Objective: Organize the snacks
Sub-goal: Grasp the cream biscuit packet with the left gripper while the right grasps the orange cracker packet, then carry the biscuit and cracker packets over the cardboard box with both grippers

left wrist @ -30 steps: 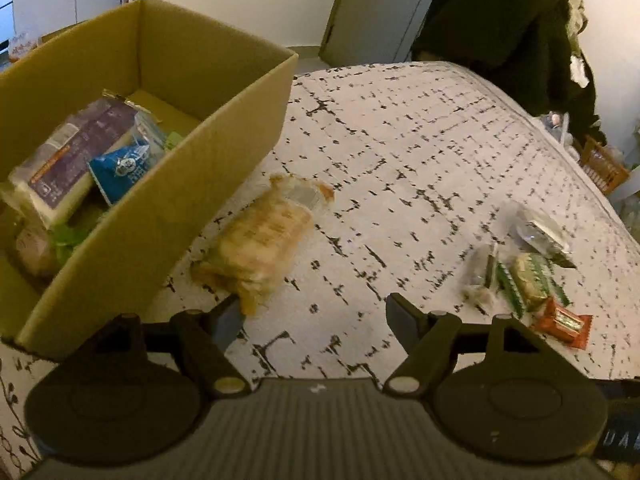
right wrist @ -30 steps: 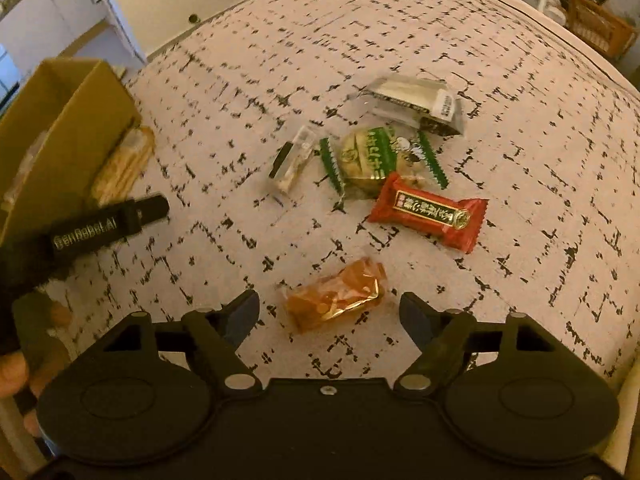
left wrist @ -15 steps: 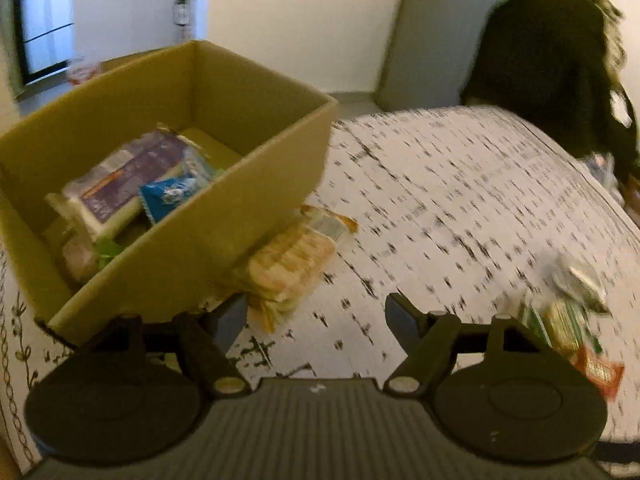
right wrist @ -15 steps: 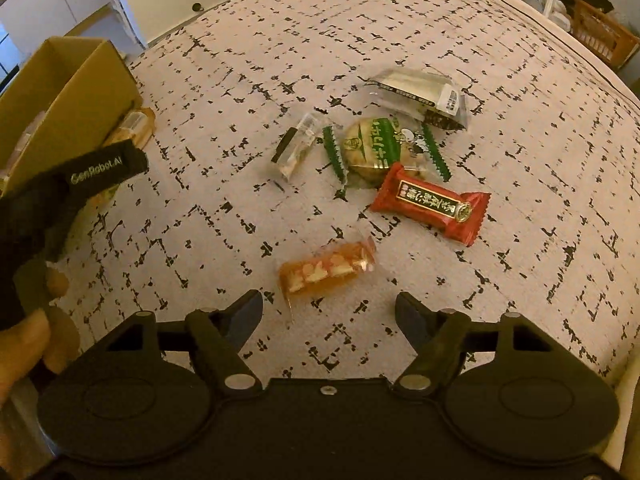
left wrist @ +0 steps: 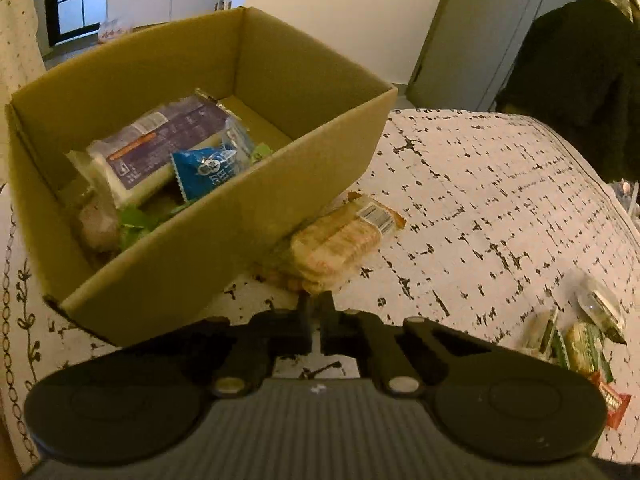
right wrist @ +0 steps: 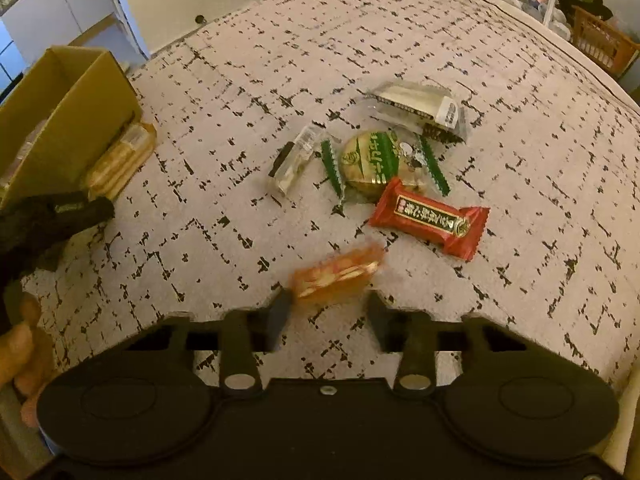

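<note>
**A:** Where are the snacks now?

**B:** Several already lie inside the box [left wrist: 200,260]. The cracker pack [left wrist: 340,240] is still outside, on the worktop [right wrist: 360,40], touching the outer wall of the box. The orange packet [right wrist: 336,276] lies near the red packet [right wrist: 428,218].

**A:** And the tools?

**B:** The left tool [left wrist: 316,312] is clenched, and its tips are at the near end of the cracker pack. I cannot tell if they caught the wrapper. The right tool [right wrist: 328,312] is closing, with the orange packet between its jaws. Only one finger seems to touch it.

**A:** What may go wrong?

**B:** I think the left tool has only a thin edge of wrapper, or nothing. If it lifts, the heavy pack may slip out, or drag against the box and push it. On the right, the packet looks blurred, so perhaps it is sliding. The one finger may turn it away, and the jaws would close on a corner only.
</note>
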`<state>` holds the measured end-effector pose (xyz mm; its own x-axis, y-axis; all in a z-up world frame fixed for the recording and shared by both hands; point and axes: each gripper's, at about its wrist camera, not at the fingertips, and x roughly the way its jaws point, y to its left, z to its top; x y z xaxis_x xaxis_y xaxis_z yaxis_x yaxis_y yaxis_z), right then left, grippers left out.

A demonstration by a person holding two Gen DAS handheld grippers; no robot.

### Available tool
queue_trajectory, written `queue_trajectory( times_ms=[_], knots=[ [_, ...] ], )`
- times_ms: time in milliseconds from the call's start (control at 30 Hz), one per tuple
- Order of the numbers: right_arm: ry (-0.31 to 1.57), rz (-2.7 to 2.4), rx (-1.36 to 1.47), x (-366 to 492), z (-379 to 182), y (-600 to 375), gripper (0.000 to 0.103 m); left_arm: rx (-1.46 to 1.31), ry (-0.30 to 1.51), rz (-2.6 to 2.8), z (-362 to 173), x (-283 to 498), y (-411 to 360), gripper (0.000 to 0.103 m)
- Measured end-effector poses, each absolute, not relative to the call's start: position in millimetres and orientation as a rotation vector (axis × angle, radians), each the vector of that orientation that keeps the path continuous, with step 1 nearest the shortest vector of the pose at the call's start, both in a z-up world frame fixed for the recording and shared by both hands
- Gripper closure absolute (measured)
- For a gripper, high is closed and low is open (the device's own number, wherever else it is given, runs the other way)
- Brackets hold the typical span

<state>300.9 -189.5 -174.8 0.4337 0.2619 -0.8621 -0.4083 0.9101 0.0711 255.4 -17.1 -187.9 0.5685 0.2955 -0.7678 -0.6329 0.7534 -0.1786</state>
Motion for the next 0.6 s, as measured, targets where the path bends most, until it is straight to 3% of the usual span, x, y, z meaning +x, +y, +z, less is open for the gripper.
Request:
queue_trajectory(
  times_ms=[267,600],
  knots=[
    [0.998,0.446,-0.12,291.6,-161.3,-195.8,0.102,-0.454,0.768,0.512,-164.6,234.1,-28.7,0.103],
    [0.896,0.447,-0.068,274.4,-130.2,-200.9,0.102,-0.451,0.724,0.427,-136.3,198.5,-29.3,0.103]
  ],
)
